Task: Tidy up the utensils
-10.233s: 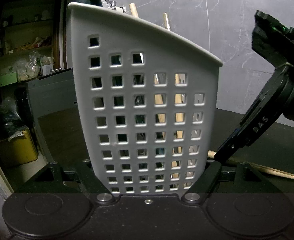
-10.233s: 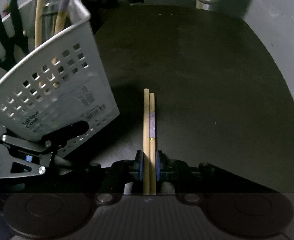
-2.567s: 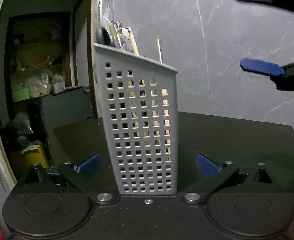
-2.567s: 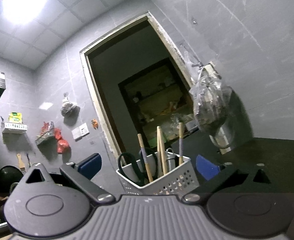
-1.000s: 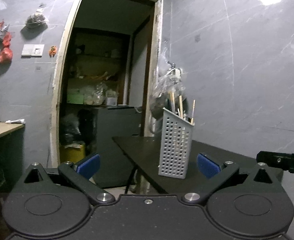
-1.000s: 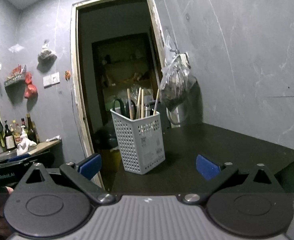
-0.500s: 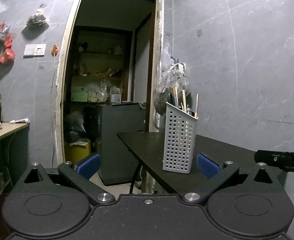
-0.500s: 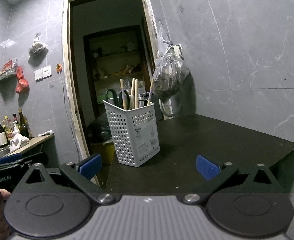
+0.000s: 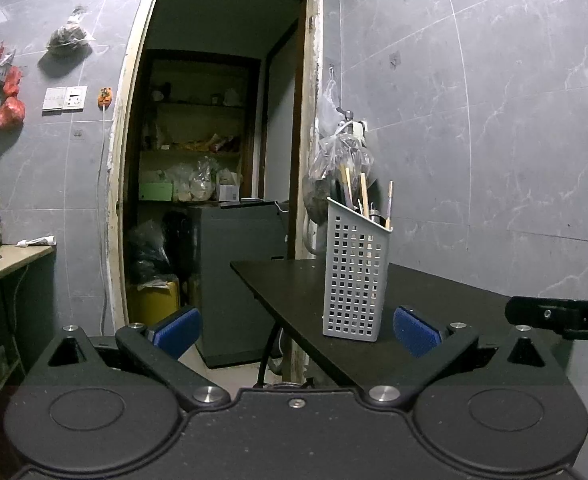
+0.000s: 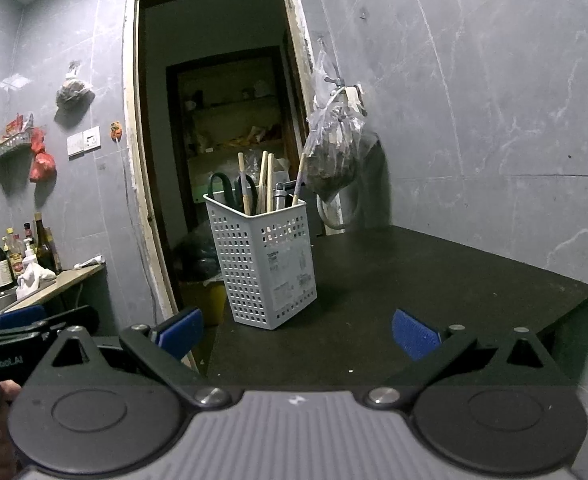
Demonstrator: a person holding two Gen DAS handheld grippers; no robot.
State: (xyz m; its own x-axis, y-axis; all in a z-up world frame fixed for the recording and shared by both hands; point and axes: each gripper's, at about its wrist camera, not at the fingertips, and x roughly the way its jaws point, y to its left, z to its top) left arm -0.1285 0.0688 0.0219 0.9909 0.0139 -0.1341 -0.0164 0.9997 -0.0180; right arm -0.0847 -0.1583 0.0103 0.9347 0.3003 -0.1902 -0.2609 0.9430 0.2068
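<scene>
My left claw (image 9: 297, 327) stands wide open, blue pads (image 9: 175, 326) far apart, nothing between them; my right claw (image 10: 297, 332) is likewise spread wide and holds nothing.

The utensil basket (image 10: 267, 258), grey and perforated, stands upright on the black table (image 10: 434, 280), well ahead of both claws and touching neither; from my left claw it sits ahead and slightly toward the right pad; from my right claw it sits ahead and slightly toward the left pad, near the table's left edge.

Contents noted inside the basket: wooden chopsticks (image 10: 265, 184) standing on end, several in number; black-handled scissors (image 10: 219, 188) at the far-left side; a metal utensil (image 10: 279, 196) among them, its kind not clear; all project above the rim.

The table surface between my claws and the basket is bare black.

Beyond the basket: an open doorway (image 9: 213, 120) with cluttered shelves within; a plastic bag (image 10: 334, 152) hanging on the grey wall just behind the basket; bottles (image 10: 17, 252) on a counter far to the left of my right claw.

My right claw's body shows at the right edge of the left view, beside the left claw.
</scene>
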